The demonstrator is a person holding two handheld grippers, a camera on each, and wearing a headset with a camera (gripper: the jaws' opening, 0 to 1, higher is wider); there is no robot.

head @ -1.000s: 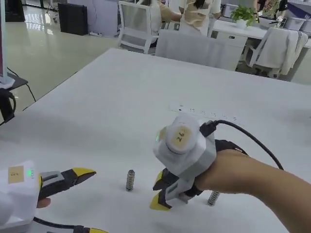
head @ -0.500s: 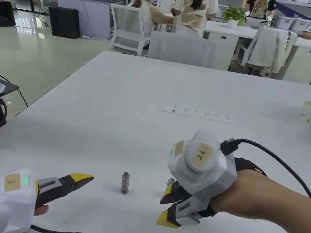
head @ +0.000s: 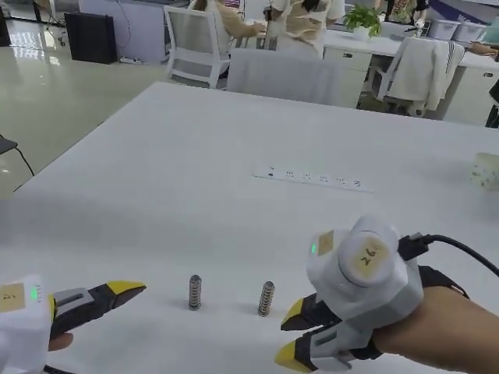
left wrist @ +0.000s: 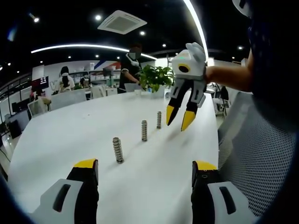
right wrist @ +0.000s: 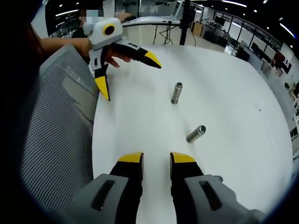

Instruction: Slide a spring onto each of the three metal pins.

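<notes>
Right gripper [head: 288, 336] hung empty, jaws a little apart, and my left gripper [left wrist: 145, 164] gaped wide, both near three springs [left wrist: 144, 130] standing upright in a row on the tabletop [head: 234, 156], so I judged the threading done and next only a seating check.

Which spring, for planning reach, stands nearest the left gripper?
The end spring of the row of three, directly before the left gripper and farthest from the right gripper.

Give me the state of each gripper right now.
Left gripper: open, jaws wide apart, holding nothing.
Right gripper: open, jaws narrowly apart, holding nothing.
</notes>
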